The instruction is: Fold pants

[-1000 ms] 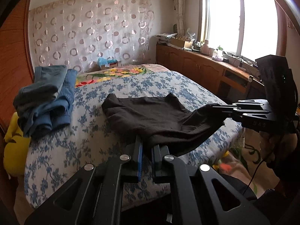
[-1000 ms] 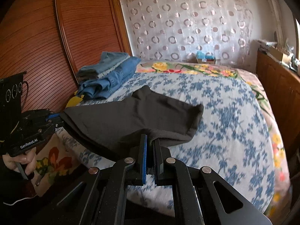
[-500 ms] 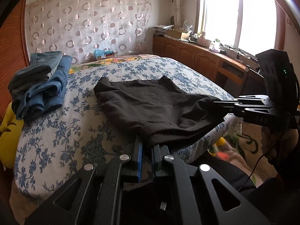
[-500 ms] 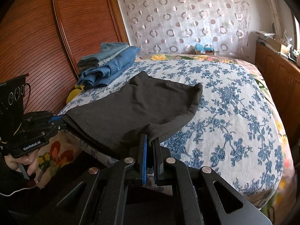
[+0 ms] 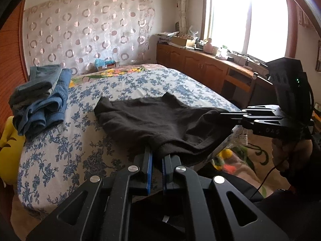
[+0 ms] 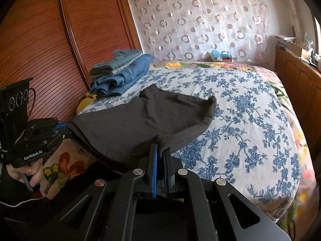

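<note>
Dark brown pants [image 5: 160, 120] lie spread over the near part of a bed with a blue-flowered cover [image 5: 130, 84]. Their near edge is lifted off the bed's edge. My left gripper [image 5: 158, 154] is shut on the left end of that edge. In the same view my right gripper [image 5: 223, 113] comes in from the right, shut on the other end. In the right wrist view the pants [image 6: 144, 118] stretch between my right gripper [image 6: 160, 149] at the bottom and my left gripper [image 6: 67, 128] at the left. The far edge of the pants rests flat on the bedspread [image 6: 244, 120].
A stack of folded blue jeans [image 5: 42, 100] [image 6: 122, 74] sits at the bed's far left, with something yellow [image 5: 8, 148] beside it. A wooden wardrobe [image 6: 60, 40] stands on the left, low cabinets [image 5: 200, 68] under the window on the right. A flowered rug [image 6: 60, 166] covers the floor.
Both grippers have drawn back a little from the bed with the pants' near edge, and the cloth now lies flatter and more stretched. Both grips are unchanged.
</note>
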`<state>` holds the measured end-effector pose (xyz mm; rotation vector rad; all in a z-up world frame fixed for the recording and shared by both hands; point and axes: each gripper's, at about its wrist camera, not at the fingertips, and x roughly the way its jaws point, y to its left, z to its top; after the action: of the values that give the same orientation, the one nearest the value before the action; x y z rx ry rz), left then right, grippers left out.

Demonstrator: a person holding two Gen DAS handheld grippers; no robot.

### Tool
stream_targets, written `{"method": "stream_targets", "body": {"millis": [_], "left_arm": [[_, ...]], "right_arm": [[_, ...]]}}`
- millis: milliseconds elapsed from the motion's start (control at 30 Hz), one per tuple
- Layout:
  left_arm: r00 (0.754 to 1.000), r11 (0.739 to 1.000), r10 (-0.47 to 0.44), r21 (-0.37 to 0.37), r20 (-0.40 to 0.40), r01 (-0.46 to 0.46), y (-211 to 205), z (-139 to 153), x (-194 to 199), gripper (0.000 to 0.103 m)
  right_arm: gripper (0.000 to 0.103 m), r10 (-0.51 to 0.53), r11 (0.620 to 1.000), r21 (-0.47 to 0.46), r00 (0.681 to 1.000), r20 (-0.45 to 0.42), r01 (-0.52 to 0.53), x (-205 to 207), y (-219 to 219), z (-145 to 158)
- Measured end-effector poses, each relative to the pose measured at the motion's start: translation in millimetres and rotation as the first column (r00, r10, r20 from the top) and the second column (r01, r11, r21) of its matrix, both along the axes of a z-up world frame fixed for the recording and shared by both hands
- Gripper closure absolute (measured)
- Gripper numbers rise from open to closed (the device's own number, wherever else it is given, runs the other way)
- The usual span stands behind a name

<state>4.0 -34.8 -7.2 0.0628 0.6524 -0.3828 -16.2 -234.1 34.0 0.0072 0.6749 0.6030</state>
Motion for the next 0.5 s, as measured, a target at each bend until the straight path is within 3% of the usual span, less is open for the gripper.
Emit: {"method": "stream_targets", "body": {"millis": [233,500], "left_arm": [[1.000,1.000,-0.018,-0.005,0.022,0.018,-4,7,-2,0.095],[1.000,1.000,0.008,-0.015,0.015,-0.007,-2,8,25,0.095]], "right_arm": [[0.098,-0.009,1.000,0.003,0.999,0.031,0.009,-10,-9,8],[0.098,-0.037,0.999,0.003,0.999,0.028,0.037,15,-7,5]]}}
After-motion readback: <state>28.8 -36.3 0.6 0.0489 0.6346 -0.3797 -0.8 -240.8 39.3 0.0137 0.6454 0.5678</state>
